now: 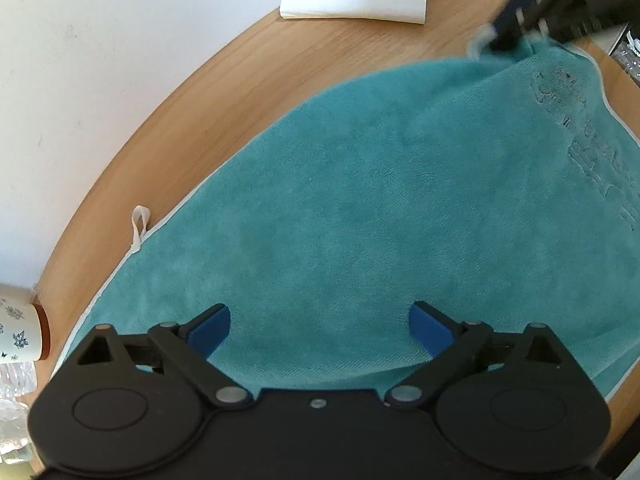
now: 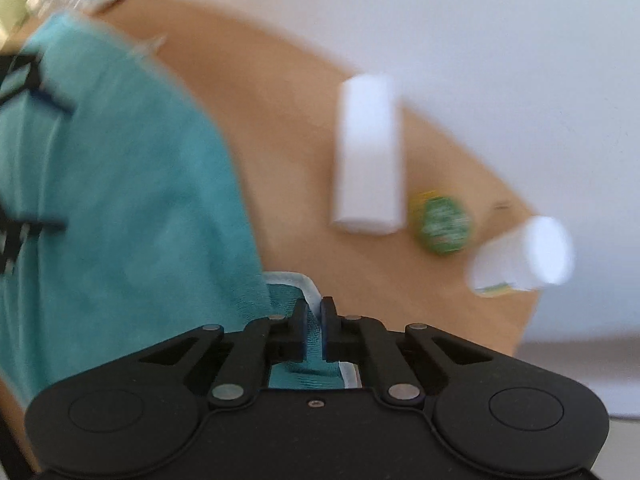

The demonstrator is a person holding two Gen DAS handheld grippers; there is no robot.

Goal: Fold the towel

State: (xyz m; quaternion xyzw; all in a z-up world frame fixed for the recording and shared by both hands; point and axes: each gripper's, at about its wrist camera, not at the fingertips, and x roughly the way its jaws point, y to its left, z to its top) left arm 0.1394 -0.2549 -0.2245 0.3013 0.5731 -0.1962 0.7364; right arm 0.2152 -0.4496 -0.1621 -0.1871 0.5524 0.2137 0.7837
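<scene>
Towel [image 1: 360,208] — teal terry with a white hem, soft and limp — lies spread on the table [image 1: 224,92]; its far right corner is lifted. Right gripper [image 2: 315,312] is clenched on that hem. Left gripper [image 1: 319,330] hangs spread wide over the near edge, holding nothing. Best taken by hemmed corners; cloth will sag between grips.

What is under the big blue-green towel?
The teal towel lies spread on the wooden table, which shows around its edges. Whatever else might be beneath is covered. The right gripper has its jaws shut on one white-trimmed corner.
</scene>
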